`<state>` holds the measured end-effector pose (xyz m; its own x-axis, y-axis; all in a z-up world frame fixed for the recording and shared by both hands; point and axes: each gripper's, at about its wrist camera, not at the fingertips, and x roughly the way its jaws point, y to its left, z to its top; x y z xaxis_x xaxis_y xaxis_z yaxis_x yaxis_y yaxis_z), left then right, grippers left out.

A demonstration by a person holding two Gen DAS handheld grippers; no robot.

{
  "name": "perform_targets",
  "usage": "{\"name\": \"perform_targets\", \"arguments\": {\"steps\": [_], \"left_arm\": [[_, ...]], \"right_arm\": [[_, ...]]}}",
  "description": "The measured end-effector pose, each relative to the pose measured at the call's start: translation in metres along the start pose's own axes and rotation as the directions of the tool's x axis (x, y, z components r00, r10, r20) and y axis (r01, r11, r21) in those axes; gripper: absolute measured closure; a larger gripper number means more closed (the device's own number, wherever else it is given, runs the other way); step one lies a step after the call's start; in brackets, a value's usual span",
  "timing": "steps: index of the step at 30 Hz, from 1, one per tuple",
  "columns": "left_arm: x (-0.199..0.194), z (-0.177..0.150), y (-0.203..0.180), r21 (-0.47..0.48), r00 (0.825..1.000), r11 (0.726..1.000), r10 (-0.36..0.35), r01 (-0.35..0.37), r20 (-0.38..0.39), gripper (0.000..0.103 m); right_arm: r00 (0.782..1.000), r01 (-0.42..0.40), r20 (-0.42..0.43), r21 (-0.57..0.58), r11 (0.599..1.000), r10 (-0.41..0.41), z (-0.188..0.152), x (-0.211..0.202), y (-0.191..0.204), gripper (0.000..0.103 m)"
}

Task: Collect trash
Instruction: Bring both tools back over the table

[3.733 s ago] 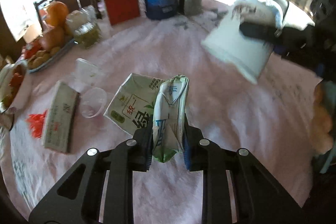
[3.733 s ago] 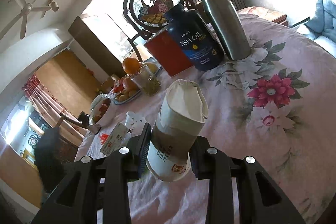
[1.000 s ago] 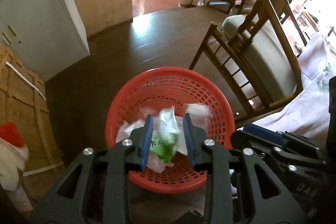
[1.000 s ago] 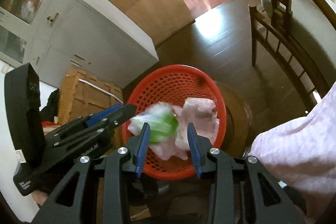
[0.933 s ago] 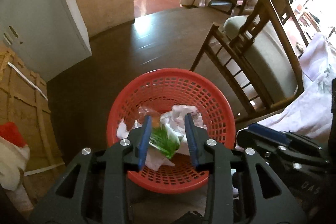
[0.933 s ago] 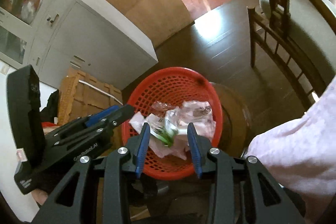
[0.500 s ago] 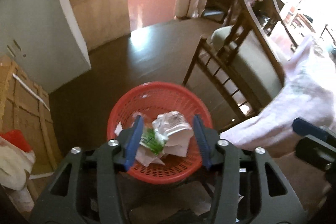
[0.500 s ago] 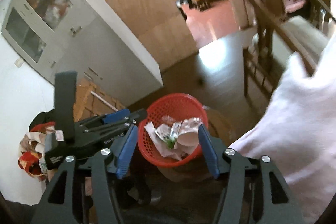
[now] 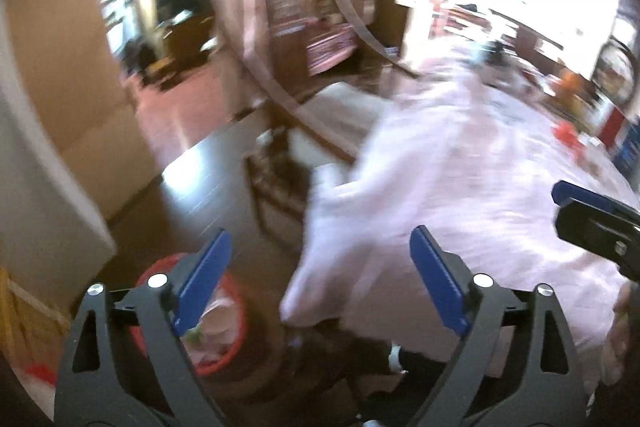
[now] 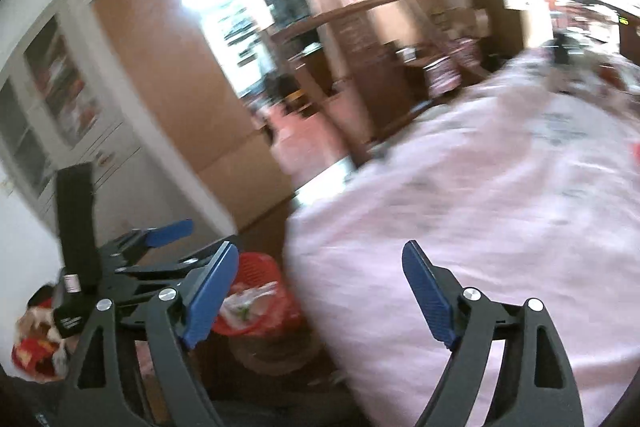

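Grippers, two of them, both spread wide with nothing between their blue pads.

One red basket (image 9: 234,311) of perforated plastic, round, sits low on the dark floor beside the table; crumpled white and green trash (image 10: 248,301) lies heaped inside it, too blurred to count the pieces. The left gripper (image 9: 320,279) and the right gripper (image 10: 318,287) each show two black angular fingers with flat ribbed blue pads (image 9: 206,277), well apart. One pink tablecloth (image 10: 500,195), soft and draped, hangs over the table edge near the basket. One curved wooden chair (image 9: 304,115) stands beyond it, smeared by motion.
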<state>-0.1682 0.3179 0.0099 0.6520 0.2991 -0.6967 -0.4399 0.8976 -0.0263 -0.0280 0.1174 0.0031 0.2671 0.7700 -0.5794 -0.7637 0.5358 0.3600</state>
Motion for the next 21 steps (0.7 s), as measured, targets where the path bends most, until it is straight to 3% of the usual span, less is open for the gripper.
{"name": "perform_targets", "arguments": {"steps": [3, 10, 15, 21], "left_arm": [[-0.001, 0.01, -0.053, 0.084, 0.998, 0.995, -0.055, 0.052, 0.026, 0.008], [0.02, 0.02, -0.173, 0.244, 0.983, 0.953, -0.182, 0.182, -0.021, 0.007], [0.037, 0.023, -0.254, 0.361, 0.969, 0.9, -0.24, 0.245, -0.059, 0.007], [0.065, 0.046, -0.33, 0.385, 0.953, 0.872, -0.277, 0.303, -0.123, 0.007]], "right_arm": [[0.996, 0.076, 0.048, 0.072, 0.995, -0.079, -0.01, -0.038, -0.046, 0.019], [0.967, 0.195, 0.108, 0.263, 0.945, -0.229, -0.044, -0.107, -0.14, 0.017], [0.916, 0.333, 0.109, 0.329, 0.884, -0.385, -0.064, -0.141, -0.195, 0.011], [0.863, 0.43, 0.092, 0.383, 0.818, -0.497, -0.069, -0.18, -0.245, 0.01]]}}
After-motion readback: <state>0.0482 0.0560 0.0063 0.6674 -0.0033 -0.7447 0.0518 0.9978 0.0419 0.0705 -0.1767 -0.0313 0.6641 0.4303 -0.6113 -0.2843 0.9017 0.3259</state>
